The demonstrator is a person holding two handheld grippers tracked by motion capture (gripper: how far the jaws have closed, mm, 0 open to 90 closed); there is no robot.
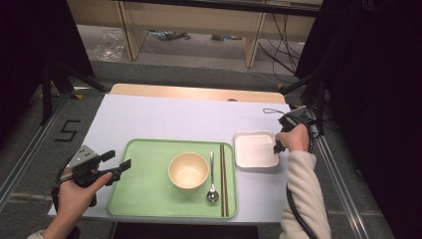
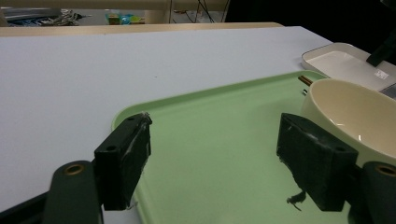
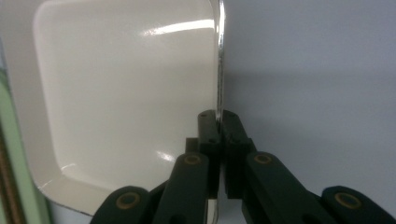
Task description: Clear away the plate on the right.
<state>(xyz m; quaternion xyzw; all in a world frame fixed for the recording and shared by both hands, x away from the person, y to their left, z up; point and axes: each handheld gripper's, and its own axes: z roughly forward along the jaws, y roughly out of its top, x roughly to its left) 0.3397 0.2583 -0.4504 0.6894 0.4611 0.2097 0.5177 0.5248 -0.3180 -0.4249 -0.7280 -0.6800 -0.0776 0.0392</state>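
A green tray lies on the white table and carries a cream bowl, a metal spoon and brown chopsticks. Right of the tray sits a white square dish. My right gripper is shut on the dish's right rim; in the right gripper view the jaws pinch the thin rim of the white square dish. My left gripper is open at the tray's left edge. In the left gripper view the green tray lies between its pads, with the cream bowl to the right.
The white table has bare surface behind the tray. A wooden strip runs along the far edge. Black stands and cables flank the table at both sides. Floor lies beyond.
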